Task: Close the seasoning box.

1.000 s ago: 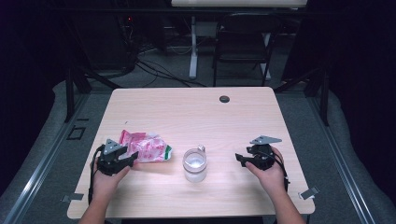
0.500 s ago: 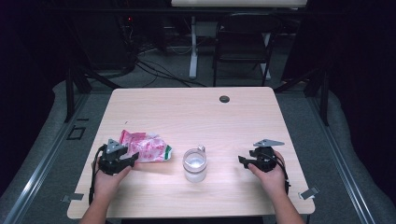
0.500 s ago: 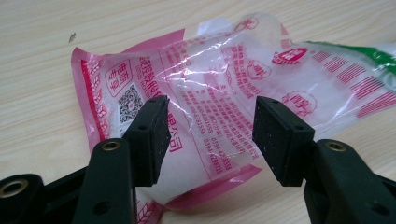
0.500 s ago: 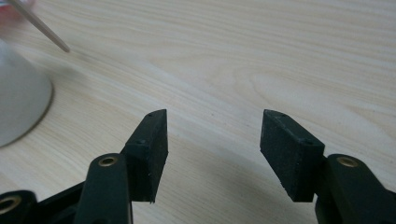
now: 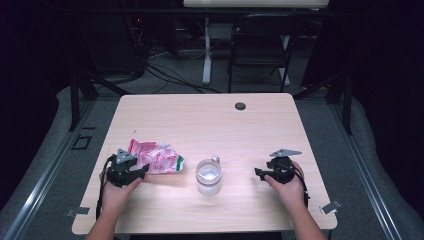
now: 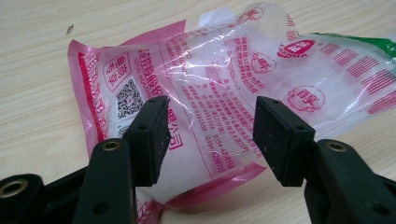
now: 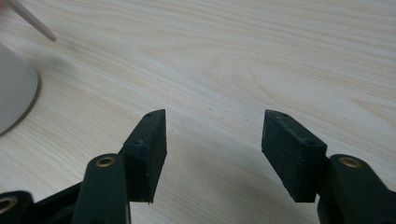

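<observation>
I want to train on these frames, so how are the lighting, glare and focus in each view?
High view: the table is lit, the room behind it dark and the picture soft. Left gripper view: sharp print on the pink plastic bag, white glare on its creases. Right gripper view: crisp wood grain, while the glass at the edge is blurred.

The pink-and-clear plastic snack bag [image 6: 219, 88] carries all the print: dense lines of red Chinese characters too small to read, a QR code at its left, a round-cornered box with four red characters beside that, and round red seals on the clear part — one holds a single large character.
</observation>
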Tool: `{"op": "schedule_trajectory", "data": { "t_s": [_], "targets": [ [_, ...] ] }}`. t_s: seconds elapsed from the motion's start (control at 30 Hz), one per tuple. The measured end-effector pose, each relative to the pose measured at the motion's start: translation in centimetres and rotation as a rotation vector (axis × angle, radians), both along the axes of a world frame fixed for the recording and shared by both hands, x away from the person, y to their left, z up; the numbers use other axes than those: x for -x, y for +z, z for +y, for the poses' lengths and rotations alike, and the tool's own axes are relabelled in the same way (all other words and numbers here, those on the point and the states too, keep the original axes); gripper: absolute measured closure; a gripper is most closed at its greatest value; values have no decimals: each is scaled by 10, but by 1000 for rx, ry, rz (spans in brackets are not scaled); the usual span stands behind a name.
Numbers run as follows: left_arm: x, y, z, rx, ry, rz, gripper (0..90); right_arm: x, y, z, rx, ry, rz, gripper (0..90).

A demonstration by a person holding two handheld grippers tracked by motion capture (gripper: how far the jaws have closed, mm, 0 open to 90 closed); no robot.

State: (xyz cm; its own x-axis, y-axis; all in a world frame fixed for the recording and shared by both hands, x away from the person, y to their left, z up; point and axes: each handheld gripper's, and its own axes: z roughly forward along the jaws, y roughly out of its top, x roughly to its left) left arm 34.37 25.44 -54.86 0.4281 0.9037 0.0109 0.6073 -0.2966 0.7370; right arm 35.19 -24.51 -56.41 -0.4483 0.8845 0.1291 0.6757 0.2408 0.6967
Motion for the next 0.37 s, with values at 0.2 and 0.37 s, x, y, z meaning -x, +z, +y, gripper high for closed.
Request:
{"op": "schedule_trajectory", "data": {
  "t_s": [0.2,0.37],
  "targets": [
    [0,0,-1,-3,-5,0,455,0,0,0,2,-4,0,399],
    [0,1,1,3,20,0,448,1,1,0,11,-7,-4,397]
  ]
}}
